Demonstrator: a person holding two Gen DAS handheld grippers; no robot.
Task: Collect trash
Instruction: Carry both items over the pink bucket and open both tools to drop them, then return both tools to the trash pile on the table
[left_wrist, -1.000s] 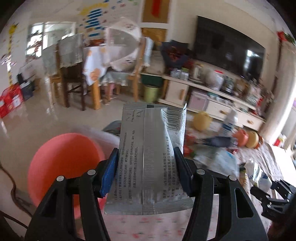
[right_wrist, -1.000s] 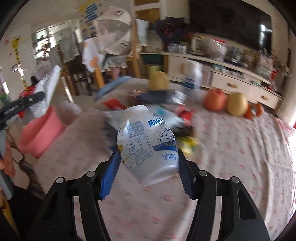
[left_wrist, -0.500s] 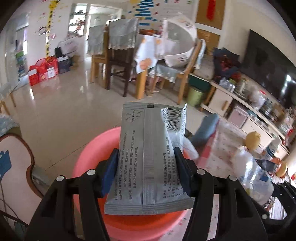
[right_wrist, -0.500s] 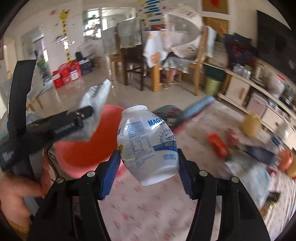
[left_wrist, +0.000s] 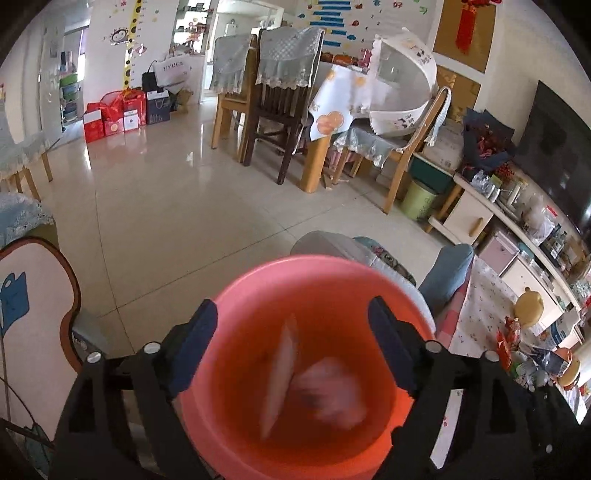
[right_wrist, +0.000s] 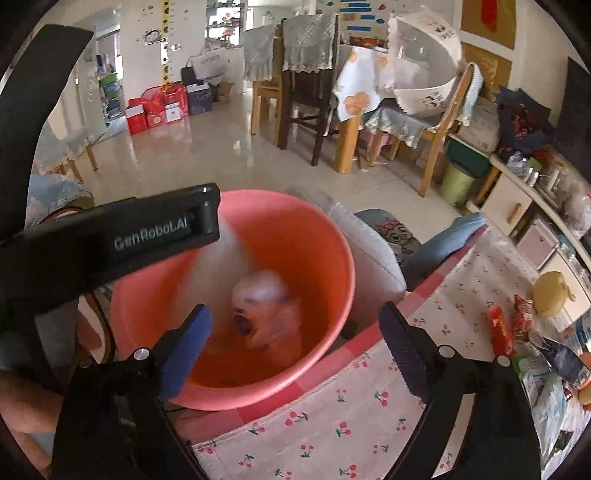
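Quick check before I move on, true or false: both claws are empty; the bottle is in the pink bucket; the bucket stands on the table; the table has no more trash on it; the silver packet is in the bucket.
1. Both claws are empty. True: the left claw and the right claw have just been opening, with nothing between the pads.
2. The bottle is in the pink bucket. True: the white bottle, blurred, is inside the pink bucket.
3. The bucket stands on the table. False: it sits beyond the edge of the table.
4. No trash remains on the table. False: wrappers lie at its right side.
5. The silver packet is in the bucket. True: the silver packet, blurred, is inside.
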